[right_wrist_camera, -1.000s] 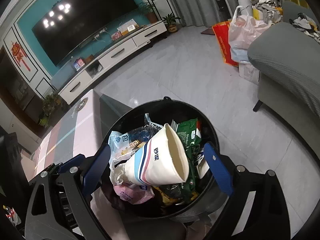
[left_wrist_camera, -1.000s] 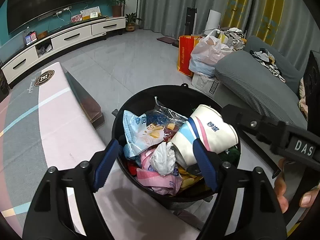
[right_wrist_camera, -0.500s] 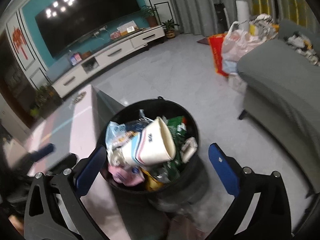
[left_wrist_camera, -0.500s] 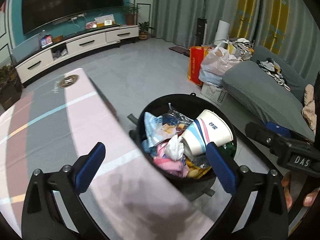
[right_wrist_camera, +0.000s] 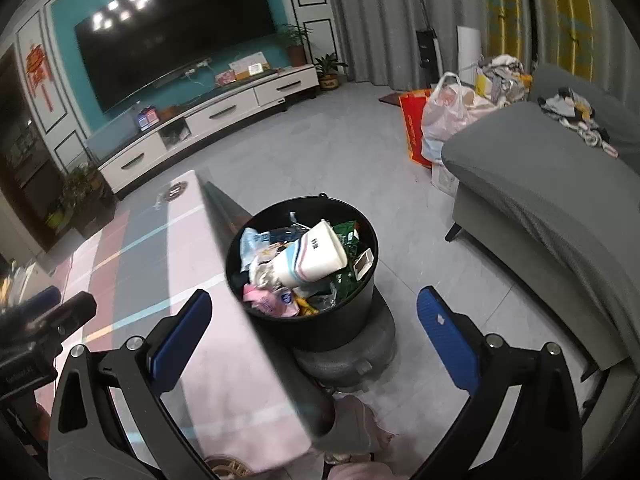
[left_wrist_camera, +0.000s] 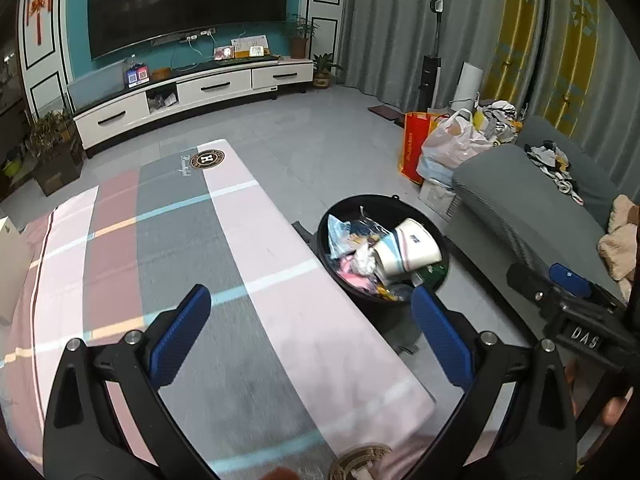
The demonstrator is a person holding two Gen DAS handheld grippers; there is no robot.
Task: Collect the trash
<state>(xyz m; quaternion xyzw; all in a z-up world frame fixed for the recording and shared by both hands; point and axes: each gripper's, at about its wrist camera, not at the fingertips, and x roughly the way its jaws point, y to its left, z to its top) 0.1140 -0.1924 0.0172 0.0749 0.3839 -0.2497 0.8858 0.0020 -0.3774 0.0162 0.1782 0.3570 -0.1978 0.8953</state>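
The paper cup [right_wrist_camera: 316, 254] now lies on its side atop the wrappers in the black trash bin [right_wrist_camera: 320, 320] beside the bench [left_wrist_camera: 180, 240]. Both tongs, left [left_wrist_camera: 310, 338] and right [right_wrist_camera: 312, 334], have just spread wide, empty, and pulled back above it; this piece looks collected.

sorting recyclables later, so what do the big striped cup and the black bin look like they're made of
Striped cup: looks like coated paper, going by the matte white wall, printed stripes and thin rolled rim; thin plastic can't be ruled out.
Black bin: probably moulded plastic, with a smooth, evenly dark wall, a faint sheen and a thin uniform rim; painted metal is less likely but possible.
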